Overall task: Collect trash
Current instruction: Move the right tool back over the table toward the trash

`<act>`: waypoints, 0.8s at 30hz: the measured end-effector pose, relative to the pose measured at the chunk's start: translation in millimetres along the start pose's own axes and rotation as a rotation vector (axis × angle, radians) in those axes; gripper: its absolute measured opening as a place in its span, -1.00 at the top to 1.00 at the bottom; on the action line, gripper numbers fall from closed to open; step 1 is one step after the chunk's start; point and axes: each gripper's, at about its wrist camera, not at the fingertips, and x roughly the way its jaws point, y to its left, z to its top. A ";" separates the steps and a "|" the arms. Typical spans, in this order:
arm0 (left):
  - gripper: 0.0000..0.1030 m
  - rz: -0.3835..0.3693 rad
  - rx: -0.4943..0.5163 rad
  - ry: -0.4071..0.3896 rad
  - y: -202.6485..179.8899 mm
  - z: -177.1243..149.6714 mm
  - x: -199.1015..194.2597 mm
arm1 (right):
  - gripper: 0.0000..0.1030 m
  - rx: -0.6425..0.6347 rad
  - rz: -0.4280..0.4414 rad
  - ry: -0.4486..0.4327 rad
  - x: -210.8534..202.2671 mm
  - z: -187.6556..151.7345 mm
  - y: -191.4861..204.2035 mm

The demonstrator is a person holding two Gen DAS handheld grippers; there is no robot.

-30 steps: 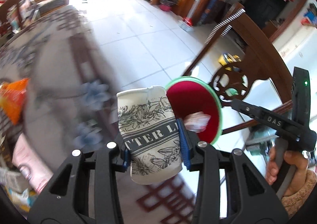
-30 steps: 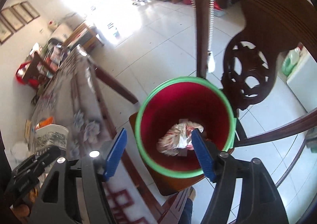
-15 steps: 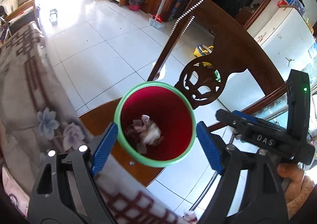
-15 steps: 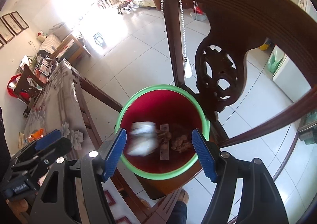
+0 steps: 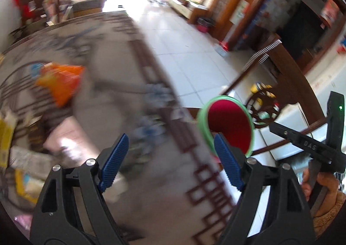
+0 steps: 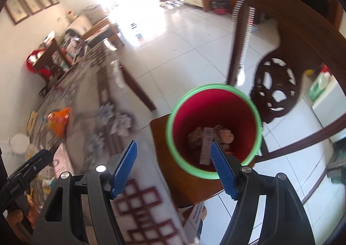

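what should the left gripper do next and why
Probably reach out over the table toward the orange wrapper and close on it. The left gripper is open with nothing between its pads, the wrapper lies loose on the cloth, and the red bin on the chair has room.

Left wrist cam sits just above the patterned tablecloth [image 5: 121, 97], looking along its two blue pads [image 5: 114, 158] across the table toward the far bright room, with the red bin [image 5: 229, 128] off to the right past the table edge. Right wrist cam hangs close over that same bin [image 6: 214, 130], looking down into it from the near side, with the carved chair back [image 6: 274, 93] behind it. Both views share the bin, the chair, the tablecloth edge and the orange wrapper [image 5: 60, 84] [image 6: 57, 120], and each catches the other gripper at its edge.
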 end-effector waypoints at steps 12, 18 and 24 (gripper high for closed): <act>-0.53 0.132 -0.215 -0.057 120.8 -43.7 -67.0 | -0.33 -0.290 0.115 0.089 28.0 -33.6 149.3; -0.53 0.193 -0.321 -0.074 177.6 -65.2 -93.1 | -0.33 -0.492 0.194 0.121 37.7 -57.0 236.0; -0.53 0.240 -0.400 -0.066 230.7 -84.7 -109.6 | -0.32 -0.708 0.226 0.192 63.3 -91.6 313.9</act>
